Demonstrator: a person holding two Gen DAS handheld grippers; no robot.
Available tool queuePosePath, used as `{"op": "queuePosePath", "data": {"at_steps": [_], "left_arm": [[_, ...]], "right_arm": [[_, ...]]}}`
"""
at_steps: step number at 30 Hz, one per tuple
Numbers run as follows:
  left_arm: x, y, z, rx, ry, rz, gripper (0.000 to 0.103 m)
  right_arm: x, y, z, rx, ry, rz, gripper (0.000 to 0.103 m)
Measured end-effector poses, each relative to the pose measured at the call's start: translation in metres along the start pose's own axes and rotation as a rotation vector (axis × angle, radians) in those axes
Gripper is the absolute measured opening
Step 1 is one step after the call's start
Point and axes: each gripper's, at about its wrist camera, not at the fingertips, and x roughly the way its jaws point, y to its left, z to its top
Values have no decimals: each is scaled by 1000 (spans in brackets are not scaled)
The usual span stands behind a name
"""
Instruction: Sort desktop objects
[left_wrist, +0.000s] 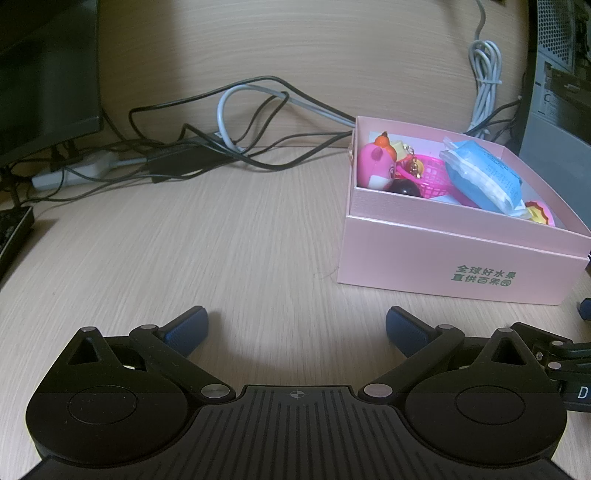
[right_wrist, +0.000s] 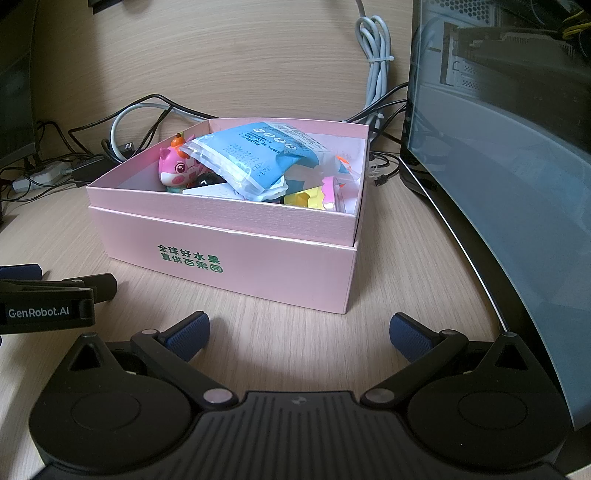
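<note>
While both your left gripper (left_wrist: 297, 326) and right gripper (right_wrist: 299, 330) sit apart and empty, scan the counter (left_wrist: 221, 229) beside the pink box (right_wrist: 258, 258) for strays.

Office desk — monitor (left_wrist: 44, 74), computer tower (right_wrist: 498, 110), cable tangle (left_wrist: 221, 129).

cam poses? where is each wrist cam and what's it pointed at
Left wrist: low over the desk, facing the cables; pink box ahead to its right; left gripper with open jaws.
Right wrist: low, facing the pink box head-on, PC case right; right gripper open.
Shared: box, blue packet, pink toy.
</note>
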Motion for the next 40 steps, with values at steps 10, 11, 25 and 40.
{"op": "queuePosePath", "data": {"at_steps": [10,11,25,40], "left_arm": [[0,0,0,0,0,0,103],[0,0,0,0,0,0,103],[0,0,0,0,0,0,103],[2,5,1,24,0,-28,103]], "right_arm": [[0,0,0,0,0,0,103],[0,0,0,0,0,0,103],[0,0,0,0,0,0,103],[0,0,0,0,0,0,103]]}}
